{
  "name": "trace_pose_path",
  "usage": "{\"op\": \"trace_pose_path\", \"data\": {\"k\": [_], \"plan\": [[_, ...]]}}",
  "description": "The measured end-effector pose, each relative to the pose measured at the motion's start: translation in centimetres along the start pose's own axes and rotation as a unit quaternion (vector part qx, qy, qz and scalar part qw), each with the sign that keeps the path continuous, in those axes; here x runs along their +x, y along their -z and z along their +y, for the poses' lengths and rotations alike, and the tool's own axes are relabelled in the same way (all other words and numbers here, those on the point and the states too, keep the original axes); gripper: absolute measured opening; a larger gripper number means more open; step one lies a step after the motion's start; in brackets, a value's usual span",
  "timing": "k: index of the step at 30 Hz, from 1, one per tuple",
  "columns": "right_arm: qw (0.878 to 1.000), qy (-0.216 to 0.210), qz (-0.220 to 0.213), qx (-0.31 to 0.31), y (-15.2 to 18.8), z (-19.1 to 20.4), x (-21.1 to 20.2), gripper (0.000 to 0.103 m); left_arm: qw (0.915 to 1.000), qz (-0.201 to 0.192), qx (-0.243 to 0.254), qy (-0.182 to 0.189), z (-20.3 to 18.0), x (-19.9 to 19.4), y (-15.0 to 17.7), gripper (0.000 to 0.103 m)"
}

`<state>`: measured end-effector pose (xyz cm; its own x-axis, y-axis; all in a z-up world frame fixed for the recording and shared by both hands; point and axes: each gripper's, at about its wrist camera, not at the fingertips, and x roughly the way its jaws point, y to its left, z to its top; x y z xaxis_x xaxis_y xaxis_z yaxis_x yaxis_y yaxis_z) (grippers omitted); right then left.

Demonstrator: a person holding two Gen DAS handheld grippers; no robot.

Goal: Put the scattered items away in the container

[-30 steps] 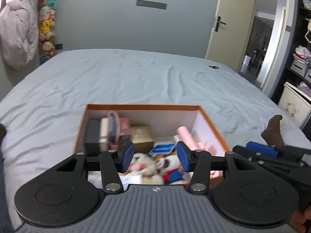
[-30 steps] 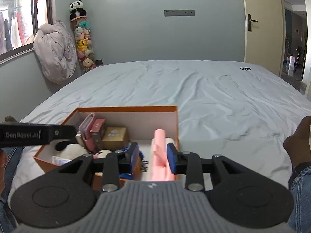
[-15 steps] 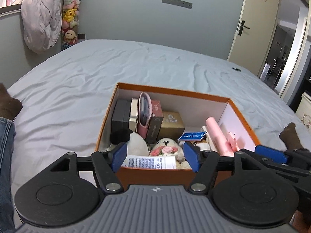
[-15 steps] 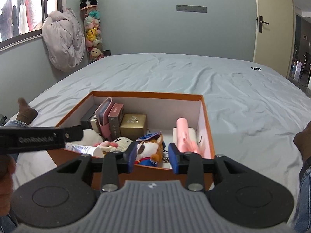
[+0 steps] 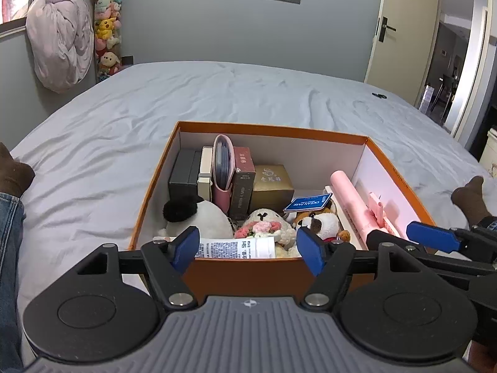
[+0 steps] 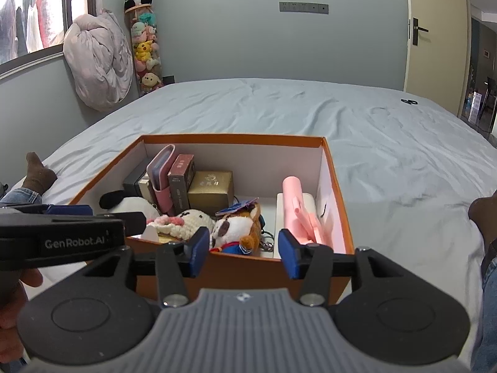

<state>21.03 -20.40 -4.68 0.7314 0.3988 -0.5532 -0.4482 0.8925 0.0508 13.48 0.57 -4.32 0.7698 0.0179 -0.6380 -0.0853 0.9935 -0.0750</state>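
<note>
While both grippers hang just short of its near wall, the orange box (image 5: 239, 272) sits on the grey bedsheet (image 5: 124, 124) with its top uncovered and its contents packed inside. Against the box's far wall stand a black case (image 5: 183, 174), a cream case (image 5: 205, 171), a pink pouch (image 5: 222, 171), a dark brown carton (image 5: 243, 183) and a gold box (image 5: 272, 183). Nearer the box's front wall lie a black-and-white plush (image 5: 195, 214), a cream knitted plush with pink flowers (image 5: 267, 225), a white tube with printed text (image 5: 236, 248) and a brown-and-white plush dog (image 5: 320, 220) with a blue tag (image 5: 307, 202) resting on it. Along the box's right wall lies a long pink item (image 5: 357, 208) on a white slab (image 6: 279, 214). The left gripper (image 5: 247, 247) has its jaws opening, blue pads set wide, with nothing pinched between them; they frame the box's front wall from this side. The right gripper (image 6: 243, 248) also has its jaws opening, about half spread and bare, level with the same front wall. Each gripper shows at the edge of the other's view, beside the box's near corners. Brown-socked feet (image 5: 14, 171) and denim legs (image 5: 9, 248) rest on the sheet to either side of the box.
</note>
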Motion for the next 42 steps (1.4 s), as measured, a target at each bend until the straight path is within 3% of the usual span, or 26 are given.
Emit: {"op": "trace_pose_path", "data": {"k": [6, 15, 42], "plan": [[1.0, 0.002, 0.0, 0.006, 0.1, -0.1, 0.1, 0.054, 0.9999, 0.003, 0.012, -0.002, -0.1, 0.3, 0.0, 0.082], [1.0, 0.008, -0.007, 0.015, 0.5, -0.5, 0.3, 0.066, 0.9998, 0.005, 0.013, -0.012, 0.0, 0.8, 0.1, 0.087], [1.0, 0.009, -0.009, 0.015, 0.6, -0.5, 0.4, 0.068, 0.9998, 0.005, 0.01, -0.017, 0.0, 1.1, 0.1, 0.089]]}}
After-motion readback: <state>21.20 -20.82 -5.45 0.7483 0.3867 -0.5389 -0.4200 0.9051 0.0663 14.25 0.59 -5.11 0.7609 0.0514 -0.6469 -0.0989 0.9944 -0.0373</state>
